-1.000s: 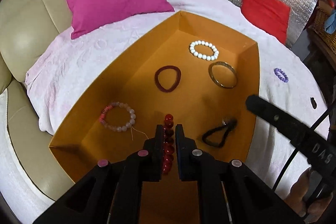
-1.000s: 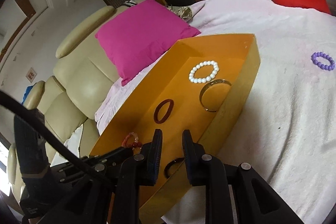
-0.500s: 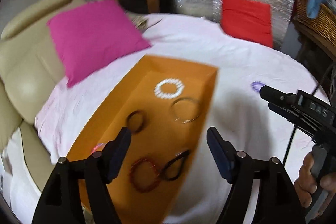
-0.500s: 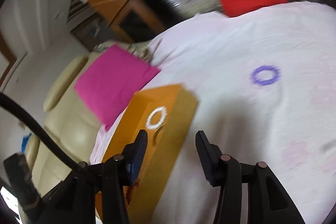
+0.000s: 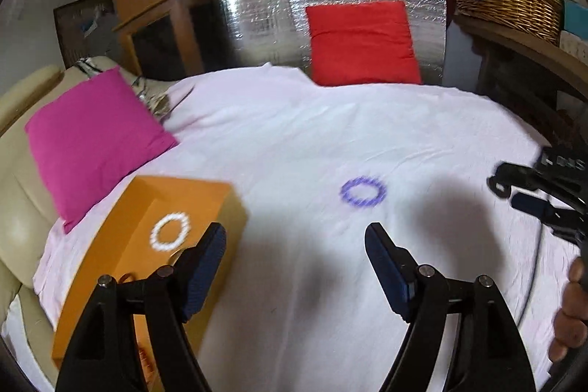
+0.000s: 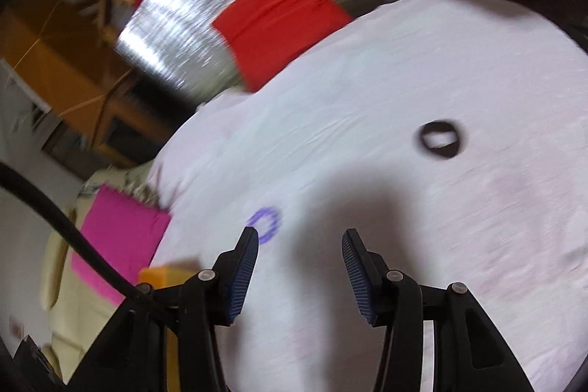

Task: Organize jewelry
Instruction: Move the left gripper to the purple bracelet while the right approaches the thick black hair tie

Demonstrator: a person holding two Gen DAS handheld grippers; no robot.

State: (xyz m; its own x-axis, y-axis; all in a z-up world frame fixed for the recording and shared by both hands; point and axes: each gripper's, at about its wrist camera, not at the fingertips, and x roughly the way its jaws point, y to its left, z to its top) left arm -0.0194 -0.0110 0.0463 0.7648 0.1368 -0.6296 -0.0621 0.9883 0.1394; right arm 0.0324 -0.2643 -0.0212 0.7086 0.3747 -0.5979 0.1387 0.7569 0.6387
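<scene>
While both hands swing over the bed, two pieces lie outside the box.
Left gripper point(image 5: 296, 247): jaws spread wide after just opening, empty.
Right gripper point(image 6: 299, 254): jaws parted after just opening, empty.
Purple bracelet point(image 5: 362, 191): flat on the white sheet point(image 5: 294, 142), ahead of both tools.
Black ring point(image 6: 439, 139): farther right on the sheet.
Box point(image 5: 191, 199): orange, at left, holding the white bracelet point(image 5: 169, 231).
Handling: probably light, beaded and limp; pinching one side of the loop looks best.
</scene>
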